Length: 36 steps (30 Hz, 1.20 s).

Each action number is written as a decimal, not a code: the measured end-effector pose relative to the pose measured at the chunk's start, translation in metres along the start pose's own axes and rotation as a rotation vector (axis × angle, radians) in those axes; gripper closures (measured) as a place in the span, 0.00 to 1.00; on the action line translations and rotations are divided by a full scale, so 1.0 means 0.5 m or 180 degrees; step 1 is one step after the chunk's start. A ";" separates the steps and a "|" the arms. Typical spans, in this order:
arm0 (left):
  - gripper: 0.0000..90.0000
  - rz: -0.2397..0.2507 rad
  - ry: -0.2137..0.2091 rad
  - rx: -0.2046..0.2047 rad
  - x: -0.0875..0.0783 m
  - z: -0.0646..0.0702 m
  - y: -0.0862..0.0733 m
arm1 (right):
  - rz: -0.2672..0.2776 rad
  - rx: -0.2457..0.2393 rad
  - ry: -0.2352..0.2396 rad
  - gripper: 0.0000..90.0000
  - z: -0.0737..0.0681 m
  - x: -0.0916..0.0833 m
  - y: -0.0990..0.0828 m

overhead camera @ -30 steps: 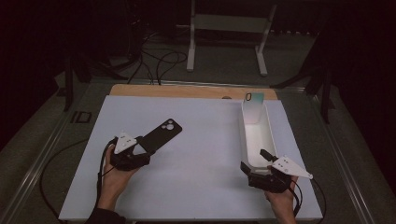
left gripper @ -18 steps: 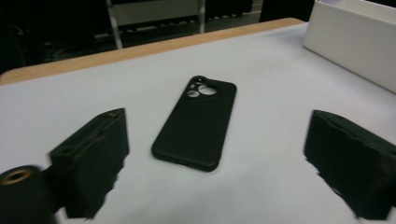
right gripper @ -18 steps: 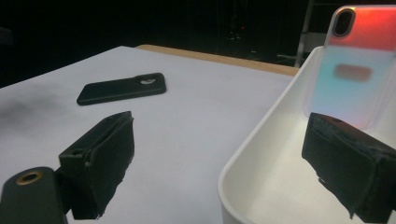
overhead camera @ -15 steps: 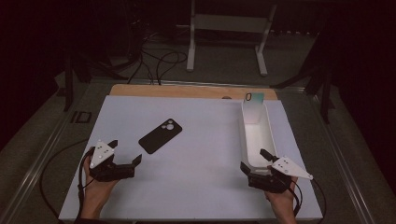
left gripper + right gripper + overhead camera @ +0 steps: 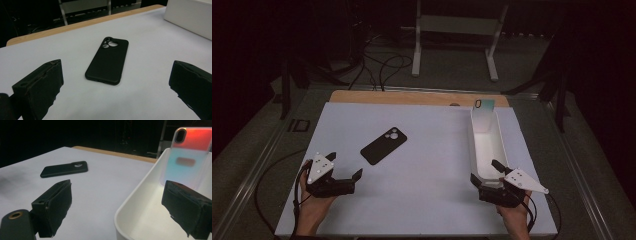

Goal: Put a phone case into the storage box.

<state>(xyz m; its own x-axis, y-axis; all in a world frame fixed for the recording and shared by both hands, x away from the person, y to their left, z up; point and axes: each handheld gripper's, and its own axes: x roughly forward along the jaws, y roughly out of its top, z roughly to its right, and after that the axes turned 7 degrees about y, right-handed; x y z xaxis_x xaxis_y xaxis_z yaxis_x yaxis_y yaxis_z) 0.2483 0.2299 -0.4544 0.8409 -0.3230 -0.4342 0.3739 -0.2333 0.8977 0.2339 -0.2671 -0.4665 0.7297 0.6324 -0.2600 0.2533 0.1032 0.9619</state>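
A black phone case lies flat on the white mat, camera cut-out toward the back. My left gripper rests at the front left, a short way from the case and pointing at it. Its jaws have just been opening and now stand wide, nothing between them. In the left gripper view the case lies beyond the open gripper. My right gripper is open at the near end of the white tray. A phone with a pink-to-blue back leans upright against the tray's far end.
The long white tray runs front to back along the mat's right side. A wooden board edge shows behind the mat. Beyond the table stand a metal frame's legs and loose cables on the dark floor.
The left gripper let go of the black case's near end and drew back toward the front left, jaws wider. The case stays on the mat. The right gripper has not moved.
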 end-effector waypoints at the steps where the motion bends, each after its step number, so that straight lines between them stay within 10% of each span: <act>1: 0.00 0.0000 0.0000 0.0000 0.000 0.000 0.000 | 0.0004 0.0003 0.0001 0.10 0.001 0.001 0.000; 9: 0.00 -0.0093 -0.0037 0.0030 0.012 0.000 0.019 | 0.0012 0.0025 -0.0012 0.10 0.002 0.001 0.003; 22: 0.00 -0.0515 -0.0044 0.0312 0.114 0.008 0.075 | -0.0008 0.0019 -0.0040 0.10 0.008 0.001 0.001; 36: 0.00 -0.1103 -0.0115 0.0332 0.246 -0.003 0.069 | -0.0058 0.0049 -0.0069 0.10 0.009 0.003 -0.002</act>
<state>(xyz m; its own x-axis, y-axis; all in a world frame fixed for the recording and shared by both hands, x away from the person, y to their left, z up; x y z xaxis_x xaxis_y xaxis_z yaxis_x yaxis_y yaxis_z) 0.3650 0.1834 -0.4770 0.6562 -0.2399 -0.7154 0.5908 -0.4264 0.6849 0.2379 -0.2697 -0.4682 0.7384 0.6138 -0.2794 0.2763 0.1026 0.9556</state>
